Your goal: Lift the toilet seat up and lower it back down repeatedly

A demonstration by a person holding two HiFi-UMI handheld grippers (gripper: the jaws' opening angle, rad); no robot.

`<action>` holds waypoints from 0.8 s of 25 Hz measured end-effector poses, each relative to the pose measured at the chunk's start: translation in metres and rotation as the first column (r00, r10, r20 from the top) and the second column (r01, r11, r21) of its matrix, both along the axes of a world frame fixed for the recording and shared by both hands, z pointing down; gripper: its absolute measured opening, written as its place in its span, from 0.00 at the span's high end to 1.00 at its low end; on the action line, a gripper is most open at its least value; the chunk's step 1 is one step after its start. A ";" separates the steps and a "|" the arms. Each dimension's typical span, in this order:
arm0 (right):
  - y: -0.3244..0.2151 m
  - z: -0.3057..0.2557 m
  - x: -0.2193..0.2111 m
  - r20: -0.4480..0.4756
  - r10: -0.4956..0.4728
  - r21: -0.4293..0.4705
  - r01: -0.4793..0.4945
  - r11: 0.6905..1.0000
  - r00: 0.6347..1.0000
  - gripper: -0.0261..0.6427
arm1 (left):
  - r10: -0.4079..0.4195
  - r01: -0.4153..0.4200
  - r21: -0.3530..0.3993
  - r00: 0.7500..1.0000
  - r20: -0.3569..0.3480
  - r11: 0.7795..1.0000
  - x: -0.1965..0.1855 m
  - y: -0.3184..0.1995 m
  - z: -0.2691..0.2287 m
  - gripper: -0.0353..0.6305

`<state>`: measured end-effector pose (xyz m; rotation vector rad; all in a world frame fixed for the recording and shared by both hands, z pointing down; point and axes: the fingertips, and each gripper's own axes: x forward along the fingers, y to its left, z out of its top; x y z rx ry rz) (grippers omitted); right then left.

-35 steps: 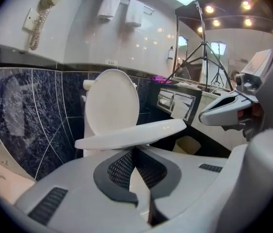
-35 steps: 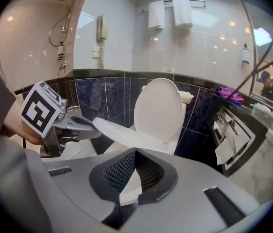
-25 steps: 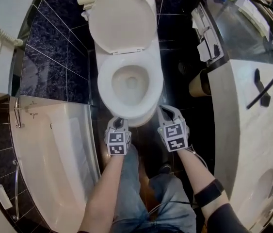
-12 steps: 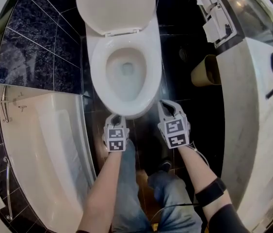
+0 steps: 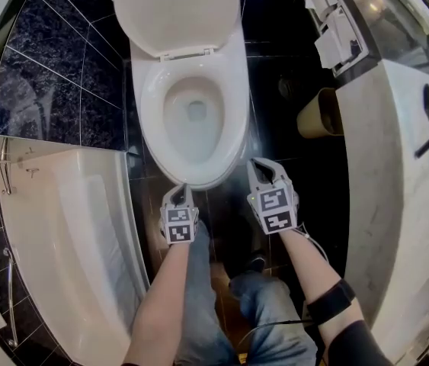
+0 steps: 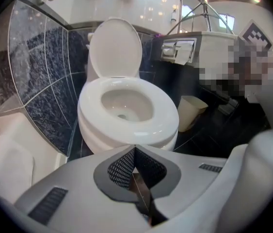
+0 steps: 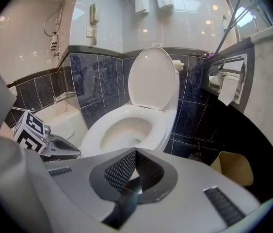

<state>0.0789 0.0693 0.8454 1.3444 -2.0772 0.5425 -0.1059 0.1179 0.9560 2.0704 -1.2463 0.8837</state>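
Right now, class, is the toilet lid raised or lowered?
Raised: the lid stands upright at the back, leaving the bowl uncovered.

I'm watching two pale grey claws, the left claw (image 5: 181, 191) and the right claw (image 5: 264, 165), each a smooth moulded shell with rounded edges. Each carries a white cube printed with black square markers: the left cube (image 5: 180, 225) and the right cube (image 5: 276, 210). Seen along the jaws, the pads (image 6: 121, 166) are black with a fine dotted mesh, set in a dark grey surround, and small dark slotted patches (image 7: 221, 203) sit on the shell. A thin pale cable (image 5: 315, 244) trails off the right claw. The person wears blue jeans (image 5: 199, 303), and on the right arm a black band (image 5: 330, 302) and a dark sleeve (image 5: 355, 345).
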 end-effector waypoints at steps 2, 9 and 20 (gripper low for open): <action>-0.001 -0.006 0.000 0.004 0.001 0.001 -0.001 1.000 1.000 0.93 | -0.003 0.003 0.009 1.000 -0.002 1.000 0.002 -0.003 -0.011 0.96; 0.007 -0.077 -0.003 0.023 0.008 0.003 -0.008 1.000 1.000 0.93 | -0.034 0.034 0.065 0.999 0.010 0.997 -0.007 -0.005 -0.097 0.96; 0.019 -0.307 -0.006 0.096 -0.013 0.090 0.005 0.996 0.995 0.93 | -0.001 0.011 0.253 0.999 -0.039 0.967 0.007 -0.010 -0.383 0.96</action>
